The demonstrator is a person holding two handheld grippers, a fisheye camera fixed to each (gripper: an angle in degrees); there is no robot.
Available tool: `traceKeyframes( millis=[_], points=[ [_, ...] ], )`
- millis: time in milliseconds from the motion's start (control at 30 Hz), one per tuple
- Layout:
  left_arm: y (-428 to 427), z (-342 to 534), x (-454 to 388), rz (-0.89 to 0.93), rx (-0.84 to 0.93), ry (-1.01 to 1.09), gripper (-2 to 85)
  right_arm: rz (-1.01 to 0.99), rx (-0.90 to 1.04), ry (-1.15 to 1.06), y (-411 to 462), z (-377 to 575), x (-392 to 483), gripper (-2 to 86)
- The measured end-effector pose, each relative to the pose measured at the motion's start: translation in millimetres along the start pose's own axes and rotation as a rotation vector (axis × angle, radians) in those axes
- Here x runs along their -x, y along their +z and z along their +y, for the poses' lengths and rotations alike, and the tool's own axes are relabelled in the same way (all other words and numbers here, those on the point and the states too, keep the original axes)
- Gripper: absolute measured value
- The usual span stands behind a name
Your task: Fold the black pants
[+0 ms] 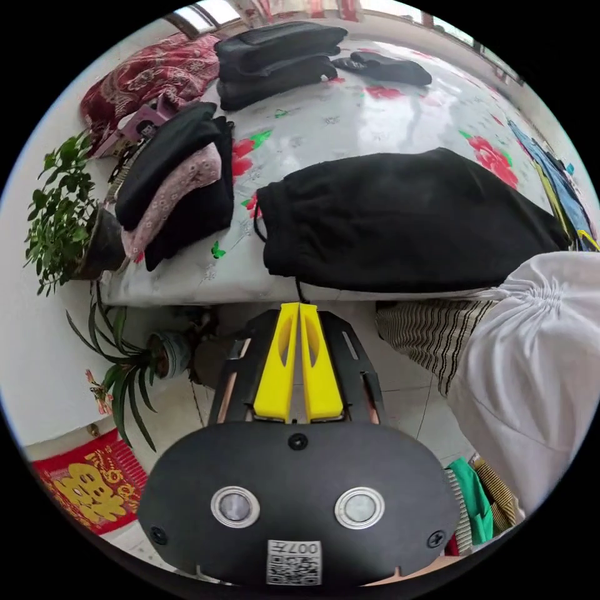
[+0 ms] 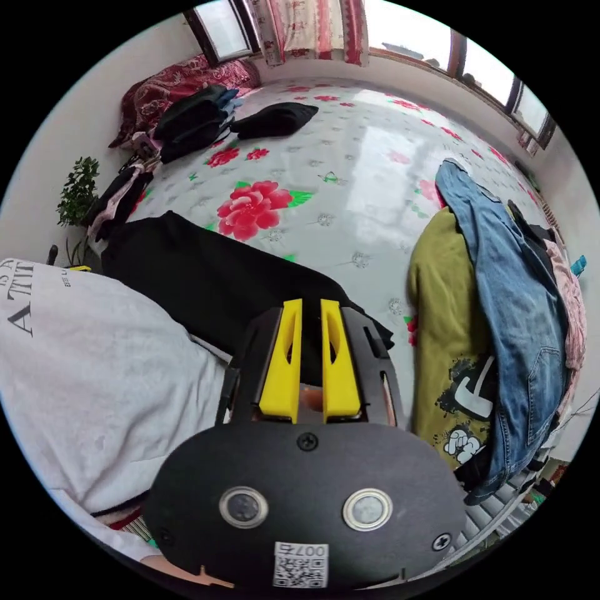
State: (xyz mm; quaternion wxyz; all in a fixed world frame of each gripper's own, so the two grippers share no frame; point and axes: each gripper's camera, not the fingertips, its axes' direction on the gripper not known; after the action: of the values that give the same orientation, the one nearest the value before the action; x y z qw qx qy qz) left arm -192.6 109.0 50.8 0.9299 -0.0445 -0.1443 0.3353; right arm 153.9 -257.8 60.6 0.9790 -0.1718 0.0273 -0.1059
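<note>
Left gripper (image 1: pixel 299 305) sat clenched and empty at frame centre; right gripper (image 2: pixel 310 301) slightly parted, probably empty. Black pants (image 1: pixel 406 219) overhung the table (image 1: pixel 387 119) edge, so a tug risked dragging them off.

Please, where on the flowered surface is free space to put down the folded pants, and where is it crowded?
Free: the wide flowered surface between the black pants, the far dark stack and the jeans pile. Crowded: the edge with folded clothes by the plant.
</note>
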Motion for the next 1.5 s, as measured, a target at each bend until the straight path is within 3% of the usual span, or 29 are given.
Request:
traceKeyframes(
  millis=[133,333,400,567,700,867,967,1133,1267,1500],
  points=[
    [-0.4,-14.1,12.8,0.077,-0.144,-0.103,-1.0,-0.21,-0.05,-0.156,43.7,-91.8,43.0,5.7],
    [56.6,-66.5,-6.1,-0.031,-0.059,-0.035,-1.0,-0.508,0.107,-0.264,154.9,-227.7,115.2,5.3],
    [82.3,-69.8,-4.5,-0.038,0.003,-0.03,-0.9,-0.577,0.191,-0.231,197.1,-255.9,125.6,4.8],
    [95.7,-47.8,25.6,0.091,-0.086,-0.115,-0.9,-0.706,0.392,-0.097,263.0,-269.2,125.3,1.5],
    [99.4,-26.3,39.4,0.104,-0.134,-0.17,-1.0,-0.853,0.247,0.126,247.6,-262.3,61.7,0.1],
    [104.5,-12.1,50.4,0.131,-0.173,-0.245,-1.0,-0.848,0.15,0.309,221.7,-253.6,13.9,0.5],
    [105.8,-7.5,52.9,0.124,-0.186,-0.235,-1.0,-0.858,0.226,0.205,225.0,-264.5,37.5,1.4],
    [106.6,-2.4,59.9,0.123,-0.188,-0.262,-1.0,-0.705,0.384,0.045,257.5,-280.8,101.3,0.7],
    [105.9,-1.8,65.3,0.112,-0.175,-0.287,-0.9,-0.551,0.131,0.202,223.5,-283.9,73.5,-0.1],
    [79.6,18.3,82.8,0.182,-0.22,-0.478,0.6,-0.561,-0.122,0.268,105.1,-183.5,0.7,0.4]
  ],
)
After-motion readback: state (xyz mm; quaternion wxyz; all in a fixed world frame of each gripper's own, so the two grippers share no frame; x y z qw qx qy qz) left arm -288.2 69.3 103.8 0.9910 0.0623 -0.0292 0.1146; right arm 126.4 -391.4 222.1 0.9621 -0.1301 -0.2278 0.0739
